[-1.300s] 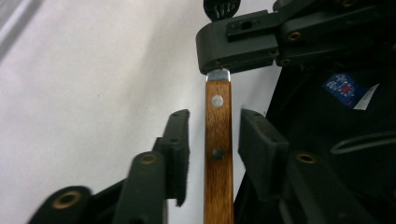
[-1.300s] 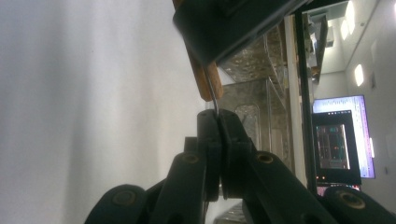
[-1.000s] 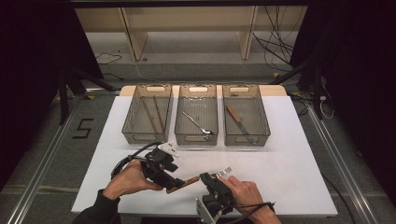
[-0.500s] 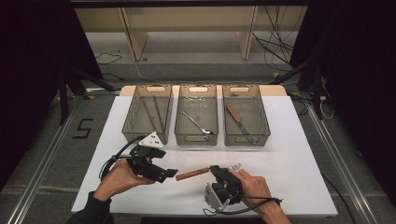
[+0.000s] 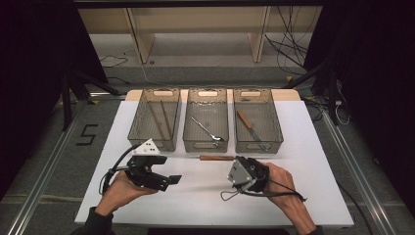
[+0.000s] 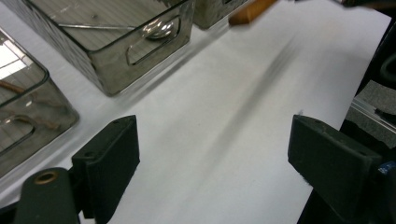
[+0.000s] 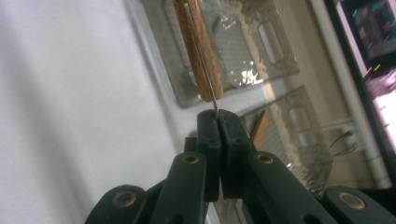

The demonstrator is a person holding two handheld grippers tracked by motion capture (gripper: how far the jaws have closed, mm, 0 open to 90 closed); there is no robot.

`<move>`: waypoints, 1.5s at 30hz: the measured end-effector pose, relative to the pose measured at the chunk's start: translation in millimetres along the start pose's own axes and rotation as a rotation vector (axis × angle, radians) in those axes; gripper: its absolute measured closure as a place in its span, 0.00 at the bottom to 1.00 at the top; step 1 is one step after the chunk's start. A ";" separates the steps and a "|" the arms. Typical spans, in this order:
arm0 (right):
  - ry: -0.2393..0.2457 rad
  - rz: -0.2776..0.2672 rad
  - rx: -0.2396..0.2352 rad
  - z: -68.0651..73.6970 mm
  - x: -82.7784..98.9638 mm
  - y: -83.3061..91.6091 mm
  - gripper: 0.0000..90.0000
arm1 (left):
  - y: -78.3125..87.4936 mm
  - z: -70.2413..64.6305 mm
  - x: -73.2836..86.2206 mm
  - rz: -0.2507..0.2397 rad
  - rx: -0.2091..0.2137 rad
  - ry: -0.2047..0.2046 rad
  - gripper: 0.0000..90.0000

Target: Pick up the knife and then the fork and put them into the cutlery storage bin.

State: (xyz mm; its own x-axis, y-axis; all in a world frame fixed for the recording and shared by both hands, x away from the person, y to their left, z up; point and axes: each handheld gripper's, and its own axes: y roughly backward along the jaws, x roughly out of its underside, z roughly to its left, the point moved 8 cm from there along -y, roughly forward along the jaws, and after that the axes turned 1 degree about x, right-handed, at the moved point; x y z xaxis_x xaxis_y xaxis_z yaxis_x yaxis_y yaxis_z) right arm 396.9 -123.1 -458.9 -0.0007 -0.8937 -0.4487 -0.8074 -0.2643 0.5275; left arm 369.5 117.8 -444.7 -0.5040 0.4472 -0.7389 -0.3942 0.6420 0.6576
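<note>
While the right gripper (image 7: 218, 116) has its jaws pressed together on the thin metal blade of a wooden-handled knife (image 5: 217, 157), the handle juts out leftward, just near of the middle bin (image 5: 207, 142) and above the white table (image 5: 205, 196). To the left, well apart from the handle, the left gripper (image 5: 169, 180) has jaws that have just been opening; they now stand wide with nothing between them. Middle bin holds a fork (image 5: 207, 129). Left bin (image 5: 155, 142) holds chopsticks (image 5: 161, 120); right bin (image 5: 258, 144) holds another knife (image 5: 250, 129).
</note>
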 end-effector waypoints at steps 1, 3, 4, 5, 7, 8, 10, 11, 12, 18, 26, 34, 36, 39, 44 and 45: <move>-0.036 0.012 -0.003 -4.9 0.8 -1.1 0.99 | -0.9 0.5 1.8 -0.003 -0.001 0.008 0.18; -0.104 0.017 -0.036 -12.9 1.6 -3.6 0.99 | -1.4 2.7 5.7 -0.004 -0.010 0.007 0.18; -0.148 0.013 -0.052 -19.6 1.7 -6.1 0.99 | -1.3 3.7 7.5 -0.004 -0.011 0.010 0.18; -0.184 0.012 -0.067 -24.9 2.2 -7.9 0.99 | -1.2 4.7 8.7 -0.005 -0.014 0.010 0.18; -0.249 0.014 -0.091 -34.4 3.3 -10.9 0.99 | -1.2 7.0 12.1 -0.014 -0.021 0.020 0.18; -0.298 0.018 -0.115 -41.0 4.3 -12.8 0.99 | -1.3 7.9 14.1 -0.012 -0.022 0.025 0.18; -0.374 0.018 -0.150 -51.6 5.6 -15.7 0.99 | -2.2 10.0 17.3 -0.011 -0.031 0.029 0.18; -0.405 0.022 -0.168 -54.8 6.1 -16.5 0.99 | -2.5 11.4 19.0 -0.008 -0.035 0.028 0.18; -0.443 0.023 -0.189 -59.8 6.9 -17.9 0.99 | -3.0 13.1 20.5 -0.012 -0.044 0.030 0.18; -0.648 0.029 -0.270 -88.0 11.6 -27.7 0.99 | -2.4 20.0 25.5 -0.021 -0.061 0.044 0.18; -0.760 0.075 -0.285 -117.2 20.5 -48.7 0.99 | 0.7 24.9 28.6 -0.043 -0.079 0.052 0.17; -0.808 0.128 -0.270 -133.5 30.0 -75.0 0.99 | 4.2 27.3 29.5 -0.068 -0.088 0.052 0.17; -0.817 0.143 -0.262 -135.9 33.5 -81.3 0.99 | 5.1 27.7 29.7 -0.073 -0.089 0.053 0.17; -0.838 0.170 -0.243 -139.3 41.3 -89.3 0.98 | 6.1 27.7 29.6 -0.083 -0.090 0.057 0.17; -0.862 0.221 -0.219 -141.2 56.2 -99.0 0.98 | 5.3 28.0 30.9 -0.086 -0.090 0.055 0.17; -0.871 0.229 -0.216 -141.5 57.9 -100.3 0.98 | 4.8 27.3 30.8 -0.089 -0.088 0.056 0.17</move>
State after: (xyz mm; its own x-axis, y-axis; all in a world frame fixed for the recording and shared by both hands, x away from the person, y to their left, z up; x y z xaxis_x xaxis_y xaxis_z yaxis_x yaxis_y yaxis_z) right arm 561.3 -199.6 -435.7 -0.6603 -0.3674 -0.6550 -0.6057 -0.2550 0.7537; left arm 373.1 151.7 -468.4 -0.5056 0.3537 -0.7869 -0.5038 0.6194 0.6021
